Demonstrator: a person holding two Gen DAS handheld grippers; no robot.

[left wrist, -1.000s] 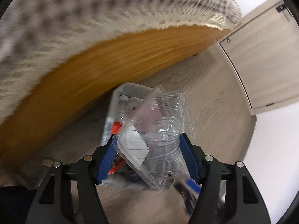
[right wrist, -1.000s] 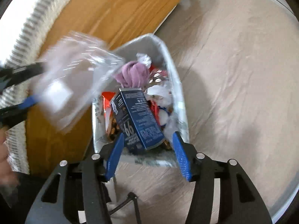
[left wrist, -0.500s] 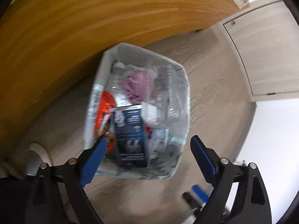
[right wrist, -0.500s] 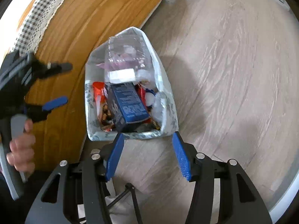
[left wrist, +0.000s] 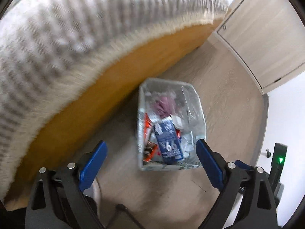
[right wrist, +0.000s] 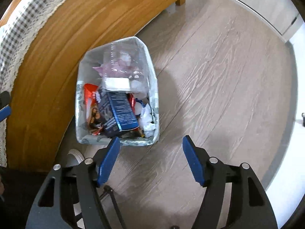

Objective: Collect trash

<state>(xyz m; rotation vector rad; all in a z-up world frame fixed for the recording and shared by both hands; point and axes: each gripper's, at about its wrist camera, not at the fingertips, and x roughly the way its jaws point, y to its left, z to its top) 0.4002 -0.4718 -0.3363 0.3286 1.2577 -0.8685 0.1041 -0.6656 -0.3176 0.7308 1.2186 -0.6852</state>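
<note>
A second ago the left gripper [left wrist: 150, 164] pinched a clear plastic box above the bin; half a second ago its jaws had sprung apart and the box lay inside. Now that gripper has drawn up and back, and the right gripper [right wrist: 150, 160] has pulled away too, so the bin sits smaller in both views.

Largest first: the table [right wrist: 63, 38], its wooden side filling the upper left of the right wrist view, with a checked cloth [left wrist: 76, 28] blurred across the upper left of the left wrist view. Pale wood floor [right wrist: 219, 76] takes the right half. The bin [right wrist: 154, 87], lined with a clear bag, stands on the floor just beside the table, centre-left in the right wrist view. In it the clear box [right wrist: 122, 64] lies at the far end over something pink, with a blue carton [right wrist: 122, 112] nearer and a red wrapper [right wrist: 89, 95] at the left wall.

Both grippers are spread wide and hold nothing.

The drop-off step looks done; the bin is nearly full. The next move, as I judge it, is to turn back to the table for more trash. None shows in these views, so finding a piece comes first, then closing a gripper on it.
</note>
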